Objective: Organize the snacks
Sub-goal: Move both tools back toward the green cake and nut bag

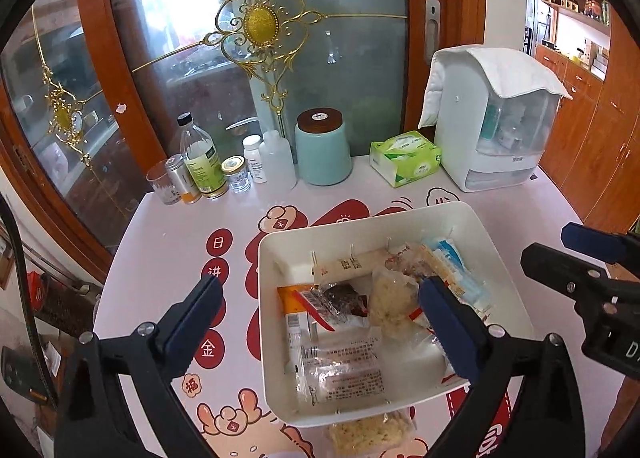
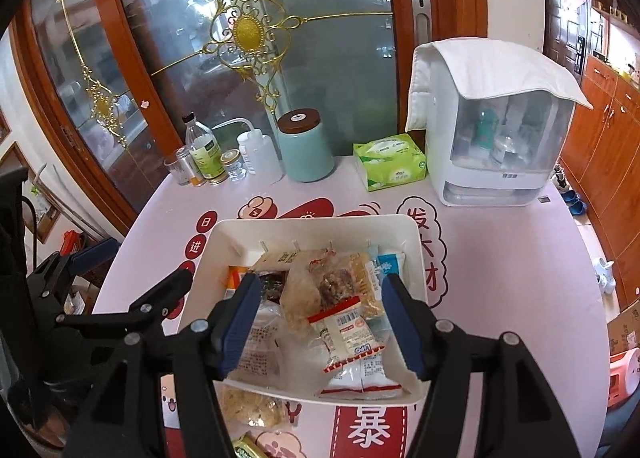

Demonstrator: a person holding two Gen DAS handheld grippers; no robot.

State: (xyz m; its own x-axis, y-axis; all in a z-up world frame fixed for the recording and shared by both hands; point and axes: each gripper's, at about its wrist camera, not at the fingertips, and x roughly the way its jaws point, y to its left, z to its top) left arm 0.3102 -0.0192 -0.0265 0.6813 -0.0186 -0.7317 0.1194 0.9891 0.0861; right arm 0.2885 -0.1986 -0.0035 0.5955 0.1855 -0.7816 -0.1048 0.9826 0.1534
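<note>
A white bin (image 1: 496, 254) (image 2: 412, 242) on the table holds several wrapped snacks. A red-and-white packet (image 2: 348, 332) lies on top near its front. A yellow crumbly snack bag (image 1: 370, 436) (image 2: 248, 406) lies on the table just in front of the bin. A small green-and-gold packet (image 2: 244, 448) shows at the bottom edge. My left gripper (image 1: 320, 310) is open and empty, its jaws straddling the bin's left wall. My right gripper (image 2: 320, 318) is open and empty above the bin's front; it also shows in the left wrist view (image 1: 576, 258).
Along the table's back stand bottles and jars (image 1: 200, 166), a teal canister (image 1: 323, 146) (image 2: 306, 146), a green tissue pack (image 1: 404, 156) (image 2: 390, 162) and a white cloth-covered appliance (image 1: 492, 118) (image 2: 496, 118). A glass sliding door (image 1: 256, 38) is behind.
</note>
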